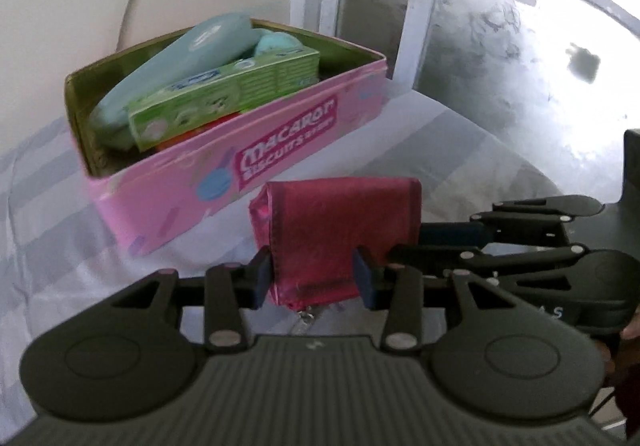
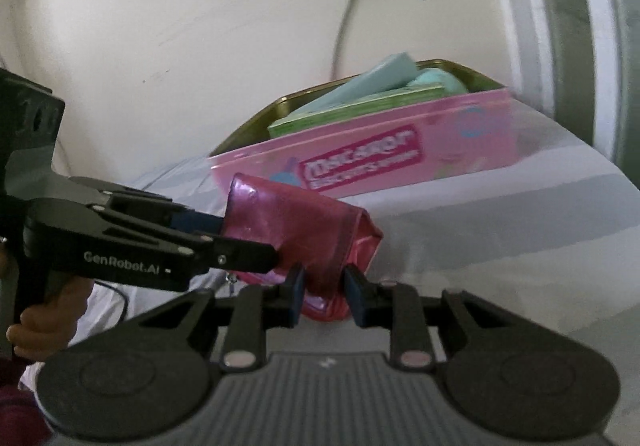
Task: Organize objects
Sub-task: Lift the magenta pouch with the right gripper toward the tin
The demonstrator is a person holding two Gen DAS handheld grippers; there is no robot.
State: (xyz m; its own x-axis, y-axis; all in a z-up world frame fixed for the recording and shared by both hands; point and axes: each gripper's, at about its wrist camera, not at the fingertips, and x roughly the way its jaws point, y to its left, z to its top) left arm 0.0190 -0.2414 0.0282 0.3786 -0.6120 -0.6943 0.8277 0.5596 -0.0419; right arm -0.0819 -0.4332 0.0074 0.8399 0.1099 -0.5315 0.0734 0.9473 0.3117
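Pink shiny pouch (image 1: 340, 234) is hanging in the air just in front of the tin (image 1: 240, 166), both grippers (image 1: 316, 278) (image 2: 323, 298) pinching it with fingers nearly closed, probably keeping it folded to fit that crowded tin near the tabletop's (image 1: 460, 134) back edge.

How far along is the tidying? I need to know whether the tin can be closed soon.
Partly done: the pink biscuit tin already holds a green box and a teal case. In hand: both the left gripper and the right gripper clamp the magenta pouch, held in front of the tin. Left: placing it inside.
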